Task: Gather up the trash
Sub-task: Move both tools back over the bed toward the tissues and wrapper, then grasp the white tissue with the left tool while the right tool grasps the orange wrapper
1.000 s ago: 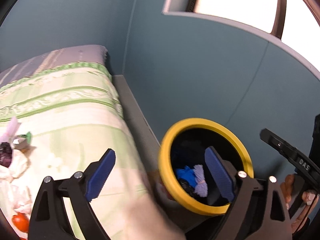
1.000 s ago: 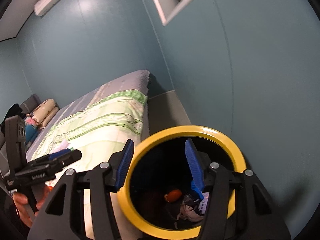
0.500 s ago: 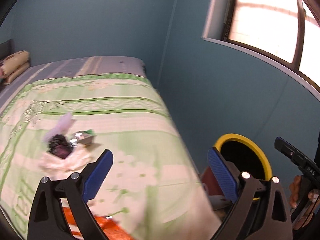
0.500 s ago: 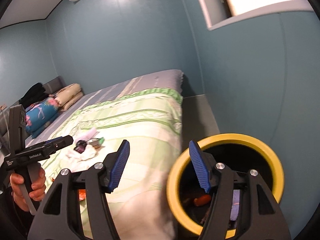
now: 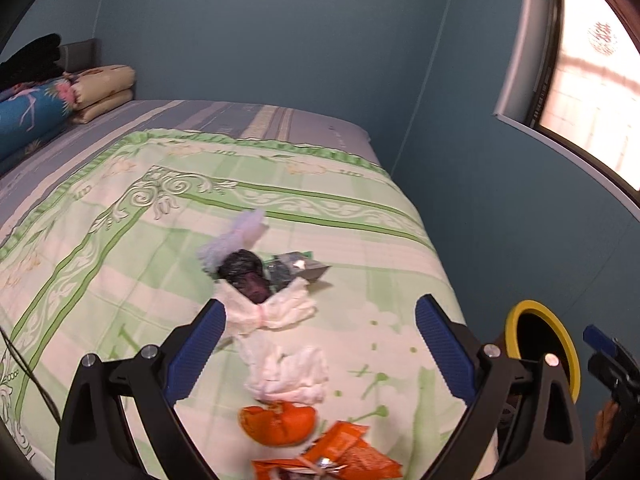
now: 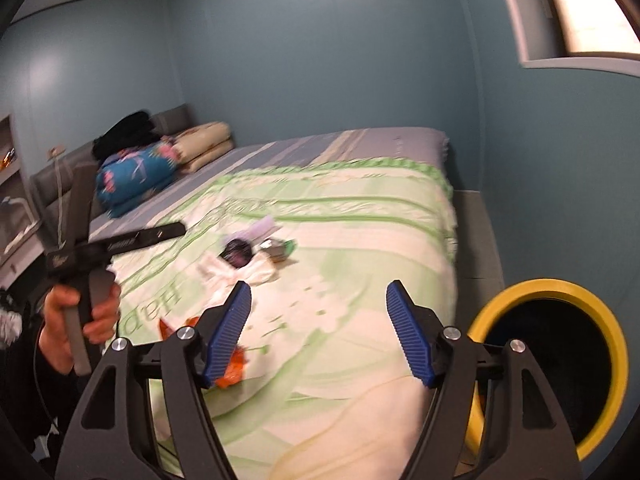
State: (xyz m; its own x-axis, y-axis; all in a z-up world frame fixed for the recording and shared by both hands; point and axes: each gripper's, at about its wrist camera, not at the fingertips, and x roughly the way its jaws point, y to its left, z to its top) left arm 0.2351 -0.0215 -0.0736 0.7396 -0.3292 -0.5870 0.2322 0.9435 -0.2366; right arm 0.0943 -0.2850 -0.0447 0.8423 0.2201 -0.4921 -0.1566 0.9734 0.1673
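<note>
Left gripper [image 5: 316, 344] hung over the bed [image 5: 120, 264], blue pads spread wide, nothing between them but the litter lying below on the green-and-cream quilt.

Trash sat in a loose line down the quilt's middle:
- a pale lilac tissue [image 5: 236, 238] farthest from the camera;
- a crumpled black wrapper [image 5: 244, 274] touching it, with a silvery-green foil packet [image 5: 294, 264] just beside on the right;
- a cream tissue wad [image 5: 272, 310] partly under the black wrapper, and a second white wad [image 5: 286, 372] nearer;
- orange peel [image 5: 276, 424] touching that wad;
- torn orange wrappers [image 5: 340, 456] at the frame's bottom edge, partly cut off.

Right gripper [image 6: 318, 336] was also above the quilt, jaws opening and empty. The same trash cluster lay ahead of it and to its left; an orange scrap showed behind its left pad, probably the wrappers, though blur made it hard to tell.

The yellow-rimmed bin [image 6: 552, 360] stood on the floor beside the bed, against the teal wall [image 6: 320, 60], its inside dark. In the left view it showed small at the far right, behind that gripper's right finger.

A hand [image 6: 80, 320] gripped the left gripper's handle at the left of the right view. Folded bedding [image 6: 136, 176] was piled at the headboard end. A window [image 5: 592, 92] glowed upper right.
</note>
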